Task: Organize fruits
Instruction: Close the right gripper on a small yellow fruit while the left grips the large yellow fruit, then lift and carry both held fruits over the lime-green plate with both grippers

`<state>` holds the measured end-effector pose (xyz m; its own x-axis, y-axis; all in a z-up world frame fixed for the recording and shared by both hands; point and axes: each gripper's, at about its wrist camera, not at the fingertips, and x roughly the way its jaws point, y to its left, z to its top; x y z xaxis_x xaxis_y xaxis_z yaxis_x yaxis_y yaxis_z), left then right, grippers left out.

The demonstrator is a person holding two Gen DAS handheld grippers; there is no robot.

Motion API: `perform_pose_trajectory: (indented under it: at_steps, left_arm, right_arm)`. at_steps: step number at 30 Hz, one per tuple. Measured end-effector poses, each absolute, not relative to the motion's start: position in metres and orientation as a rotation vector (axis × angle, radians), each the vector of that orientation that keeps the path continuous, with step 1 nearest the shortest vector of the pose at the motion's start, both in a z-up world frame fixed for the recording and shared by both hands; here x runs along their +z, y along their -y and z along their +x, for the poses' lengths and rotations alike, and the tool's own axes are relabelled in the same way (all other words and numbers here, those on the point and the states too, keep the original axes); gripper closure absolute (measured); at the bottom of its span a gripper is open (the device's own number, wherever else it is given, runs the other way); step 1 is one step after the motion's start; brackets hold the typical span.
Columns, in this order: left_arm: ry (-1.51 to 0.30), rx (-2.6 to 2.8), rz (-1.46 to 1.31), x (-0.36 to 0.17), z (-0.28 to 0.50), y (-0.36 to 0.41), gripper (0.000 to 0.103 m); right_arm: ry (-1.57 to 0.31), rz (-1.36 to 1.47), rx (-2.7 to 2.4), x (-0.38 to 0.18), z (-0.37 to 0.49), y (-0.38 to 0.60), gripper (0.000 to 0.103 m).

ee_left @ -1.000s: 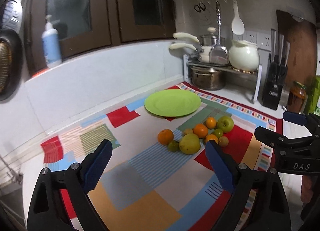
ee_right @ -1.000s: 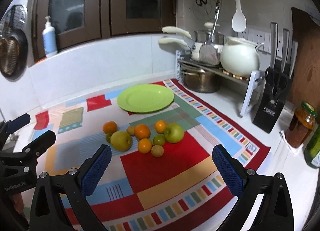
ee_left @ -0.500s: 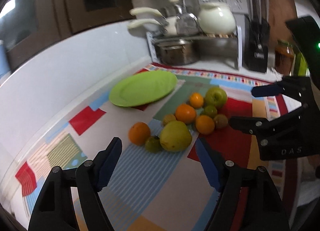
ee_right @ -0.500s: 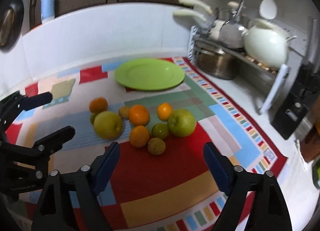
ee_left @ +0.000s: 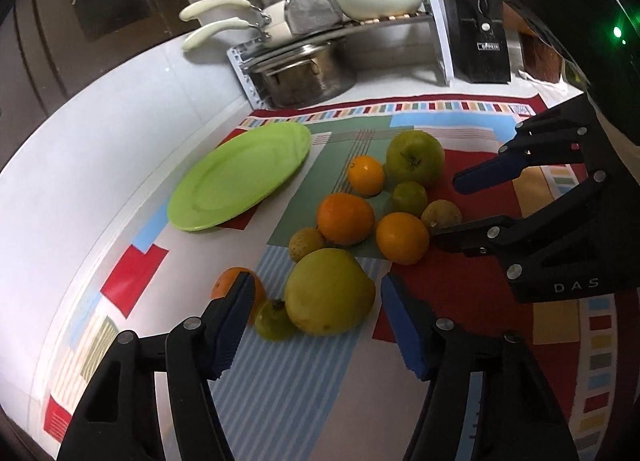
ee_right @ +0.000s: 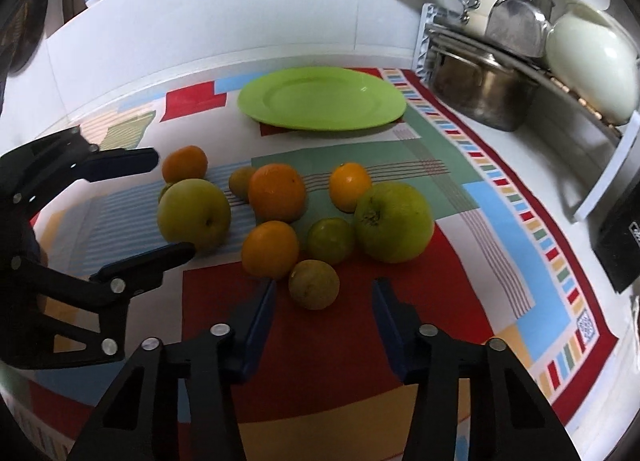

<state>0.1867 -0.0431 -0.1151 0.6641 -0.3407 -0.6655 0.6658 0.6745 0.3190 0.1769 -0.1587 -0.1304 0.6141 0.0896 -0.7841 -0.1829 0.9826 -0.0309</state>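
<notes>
The left gripper [ee_left: 316, 327] half hides one orange [ee_left: 224, 285] (leftmost).

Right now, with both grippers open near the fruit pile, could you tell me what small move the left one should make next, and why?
Probably ease the left gripper forward and down until its open jaws straddle the big yellow-green fruit, which sits right ahead between them, unheld. The green plate is bare, so nothing has been sorted yet.

dim, soft-shadowed, fisheye-warped edges

fruits [ee_right: 276, 217]: ~9, oranges+green, clustered on mat | green plate [ee_right: 320, 99]: empty, behind
</notes>
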Motion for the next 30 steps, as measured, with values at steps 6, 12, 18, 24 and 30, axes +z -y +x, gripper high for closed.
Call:
perform_pose_trajectory:
  at_steps: [6, 12, 18, 24, 30]
  left_arm:
    - [-0.652, -0.633, 0.583, -0.123, 0.194, 0.050, 0.047]
    - [-0.676, -0.601, 0.553, -0.123, 0.200, 0.053, 0.052]
    - [-0.716, -0.562, 0.504, -0.121, 0.204, 0.053, 0.052]
    - [-0.778, -0.534, 0.350, -0.111, 0.204, 0.045, 0.052]
    - [-0.760, -0.502, 0.236, -0.090, 0.203, 0.037, 0.052]
  right_arm:
    - [-0.921, -0.082, 0.197, -0.137, 0.185, 0.160, 0.066]
    - [-0.932, -0.053, 0.220, -0.139, 0.186, 0.163, 0.074]
    - [-0.922, -0.009, 0.233, -0.134, 0.182, 0.167, 0.074]
    - [-0.882, 0.012, 0.239, -0.120, 0.177, 0.169, 0.074]
    - [-0.845, 0.044, 0.254, -0.101, 0.176, 0.173, 0.074]
